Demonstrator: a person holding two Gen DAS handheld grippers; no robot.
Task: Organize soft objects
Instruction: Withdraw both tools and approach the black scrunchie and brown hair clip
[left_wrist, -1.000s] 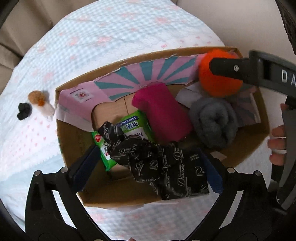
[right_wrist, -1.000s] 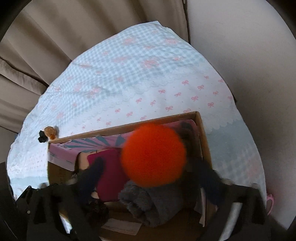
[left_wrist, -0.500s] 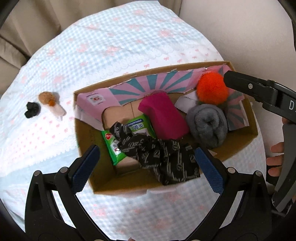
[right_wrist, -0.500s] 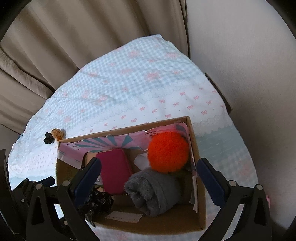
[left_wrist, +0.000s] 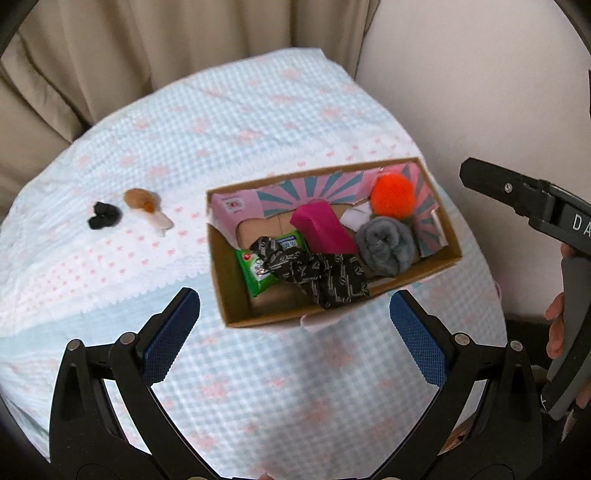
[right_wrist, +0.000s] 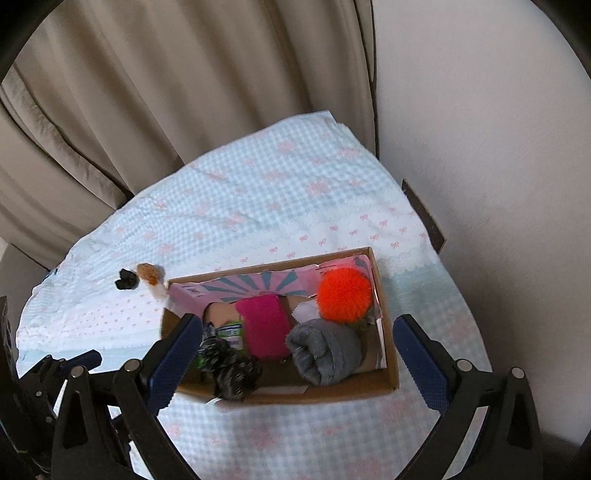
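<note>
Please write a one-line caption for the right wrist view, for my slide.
Open right gripper above a cardboard box holding an orange pom-pom, grey rolled cloth and magenta cloth.

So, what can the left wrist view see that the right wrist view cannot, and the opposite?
Only the left wrist view shows the person's hand on the right tool's body, and the whole black patterned cloth over the green packet.

Only the right wrist view shows more curtain and a dark corner past the tablecloth edge.

Both show the cardboard box with the orange pompom, grey roll and magenta cloth, and two small items outside it. Both tools are open and empty.
</note>
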